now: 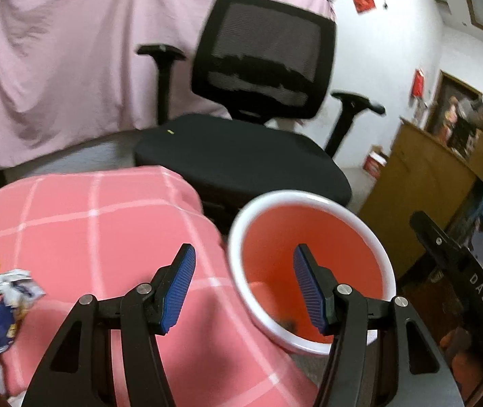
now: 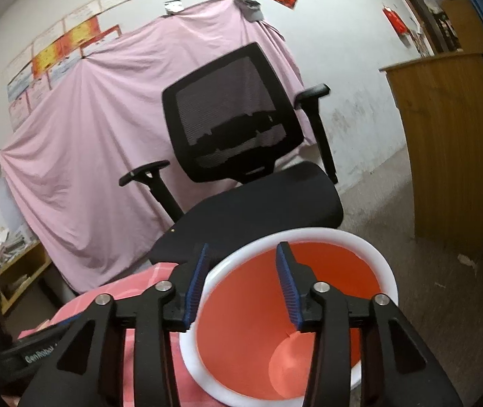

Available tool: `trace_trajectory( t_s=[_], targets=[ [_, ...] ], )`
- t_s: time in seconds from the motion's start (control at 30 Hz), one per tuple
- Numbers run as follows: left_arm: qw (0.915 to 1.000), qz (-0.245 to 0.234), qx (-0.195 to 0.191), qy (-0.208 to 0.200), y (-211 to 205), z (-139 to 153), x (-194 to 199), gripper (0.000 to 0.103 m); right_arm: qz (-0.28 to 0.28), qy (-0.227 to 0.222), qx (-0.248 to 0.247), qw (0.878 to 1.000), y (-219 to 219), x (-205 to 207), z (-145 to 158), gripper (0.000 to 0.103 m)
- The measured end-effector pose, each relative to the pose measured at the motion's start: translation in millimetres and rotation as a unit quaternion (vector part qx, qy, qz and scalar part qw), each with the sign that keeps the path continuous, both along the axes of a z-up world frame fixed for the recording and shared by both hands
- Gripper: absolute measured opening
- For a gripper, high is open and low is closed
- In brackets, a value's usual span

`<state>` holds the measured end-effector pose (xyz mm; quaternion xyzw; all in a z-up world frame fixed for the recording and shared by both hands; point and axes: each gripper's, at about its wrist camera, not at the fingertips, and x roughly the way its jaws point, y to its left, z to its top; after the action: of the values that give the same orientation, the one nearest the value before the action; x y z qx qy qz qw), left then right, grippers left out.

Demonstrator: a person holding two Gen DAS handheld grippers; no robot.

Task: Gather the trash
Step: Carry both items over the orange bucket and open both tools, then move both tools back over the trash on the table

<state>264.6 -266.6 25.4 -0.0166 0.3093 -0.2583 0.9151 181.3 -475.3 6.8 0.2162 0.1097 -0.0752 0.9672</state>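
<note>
While both tools gape empty, left tool (image 1: 243, 288), right tool (image 2: 241, 281), 1 orange bin (image 1: 312, 264), 1 chair (image 1: 241, 159)

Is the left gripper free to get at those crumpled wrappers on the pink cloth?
Probably yes: the left gripper is open and empty, and the crumpled wrappers lie uncovered on the pink cloth, off to its left.

Orange white-rimmed bin (image 1: 312, 271) tilted, crumpled wrappers (image 1: 0, 302) on pink cloth
</note>
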Motion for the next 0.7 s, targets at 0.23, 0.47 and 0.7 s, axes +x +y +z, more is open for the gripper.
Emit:
trace_trajectory(
  t_s=[0.23, 0.47, 0.7],
  targets=[
    [0.9959, 0.06, -0.025, -0.063, 44.5, 22.7, -25.7, 0.062, 0.022, -0.044, -0.043, 0.998, 27.5, -6.0, 15.8, 0.073],
    [0.9767, 0.153, -0.056, -0.139, 105.5, 41.0, -60.4, 0.101, 0.062, -0.101, -0.065, 0.991, 62.8, -13.5, 27.6, 0.103],
    [0.9588, 0.223, -0.04, -0.171, 163.3, 42.1, -89.5, 0.101, 0.106, -0.12, -0.085, 0.983, 101.7, -13.3, 33.0, 0.103]
  ],
)
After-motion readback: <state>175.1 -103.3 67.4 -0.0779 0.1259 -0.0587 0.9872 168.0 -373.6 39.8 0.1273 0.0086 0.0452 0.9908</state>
